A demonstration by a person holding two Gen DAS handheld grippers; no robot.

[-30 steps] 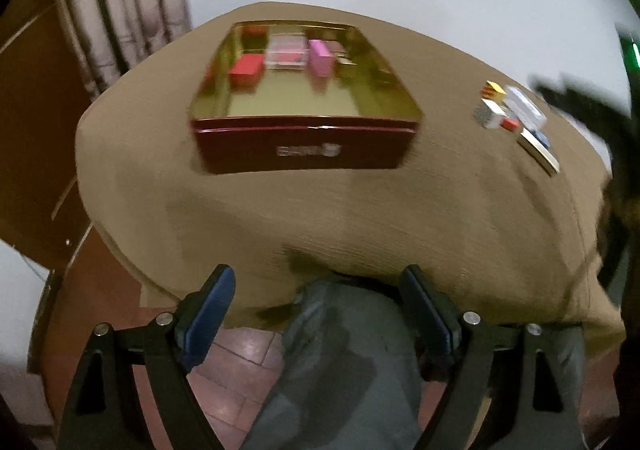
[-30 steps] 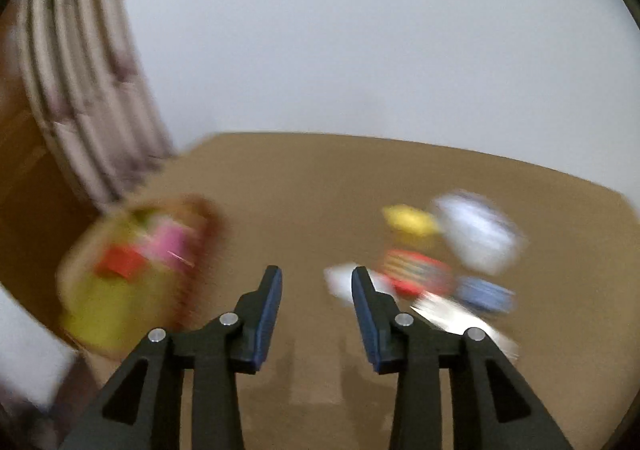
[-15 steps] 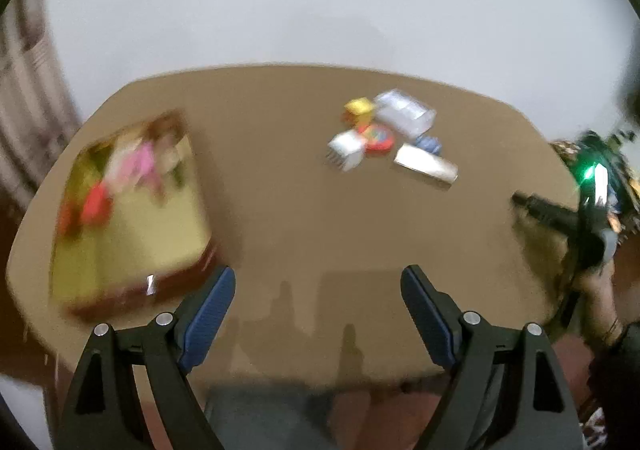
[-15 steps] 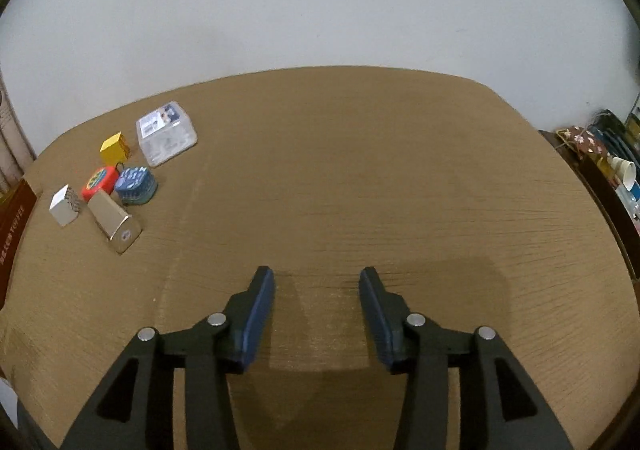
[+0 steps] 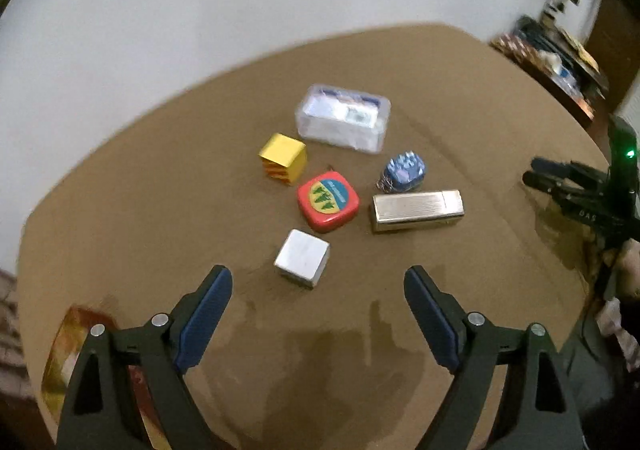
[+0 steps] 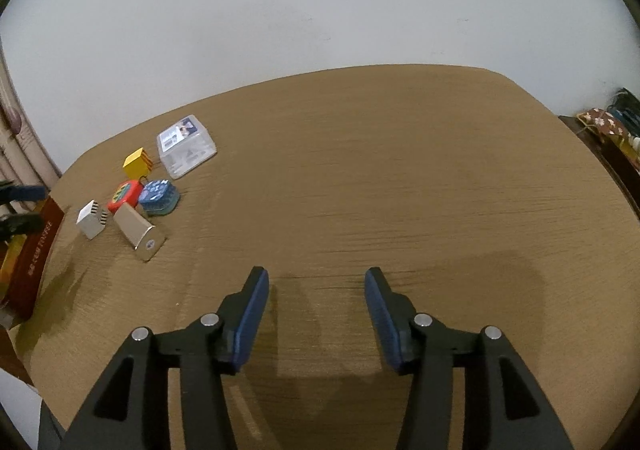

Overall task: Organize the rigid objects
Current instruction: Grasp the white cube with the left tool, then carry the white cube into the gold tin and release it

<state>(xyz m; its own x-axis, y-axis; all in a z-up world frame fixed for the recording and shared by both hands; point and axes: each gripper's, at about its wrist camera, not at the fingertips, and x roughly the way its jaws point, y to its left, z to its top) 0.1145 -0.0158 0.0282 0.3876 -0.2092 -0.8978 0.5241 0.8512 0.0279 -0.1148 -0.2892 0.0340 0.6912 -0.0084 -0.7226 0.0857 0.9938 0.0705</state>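
Observation:
Small objects lie grouped on the brown table: a silver cube, a red tape measure, a yellow cube, a clear plastic case, a blue patterned case and a long silver box. My left gripper is open and empty, hovering just before the silver cube. My right gripper is open and empty over bare table, with the group far to its left, silver cube and long box nearest. The right gripper also shows in the left wrist view.
A red box with a gold inside sits at the table's left edge, partly behind my left finger; its red side shows in the right wrist view. A white wall stands behind the table. Shelves with clutter stand at the far right.
My left gripper has swung right from the red box to the group of small objects and moved close to the silver cube. My right gripper has opened wider and barely shifted.

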